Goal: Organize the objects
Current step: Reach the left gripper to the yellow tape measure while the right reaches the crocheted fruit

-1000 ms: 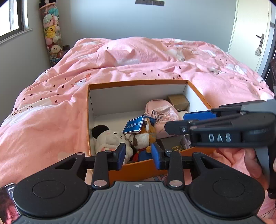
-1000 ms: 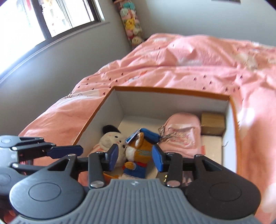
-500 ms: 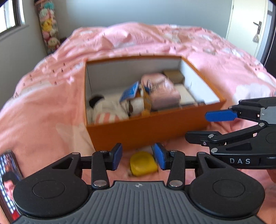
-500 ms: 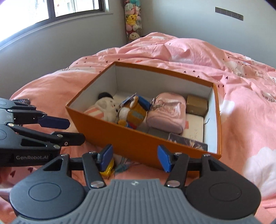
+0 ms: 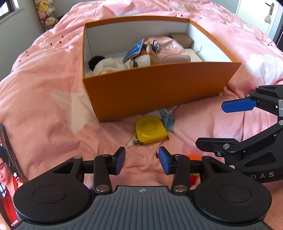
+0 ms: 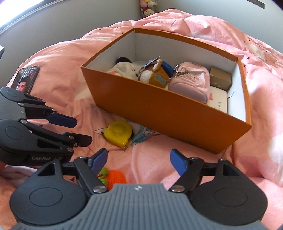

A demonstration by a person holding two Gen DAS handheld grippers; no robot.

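A yellow tape measure [image 5: 151,129], rounded hard plastic with a round embossed face, lies flat on the pink bedspread [image 5: 53,99] just before the orange cardboard box [image 5: 155,92]. The left tool [image 5: 142,160] hangs half spread and empty. The right tool [image 6: 138,161], jaws just widened, is empty above an orange crocheted toy [image 6: 115,178].

Home bedroom: bed [image 5: 44,92] w/ pink heart-print duvet fills the scene, soft toys stacked [image 5: 46,13] in far left corner by a window [image 5: 9,8], white door w/ handle [image 5: 260,16] far right, grey walls.
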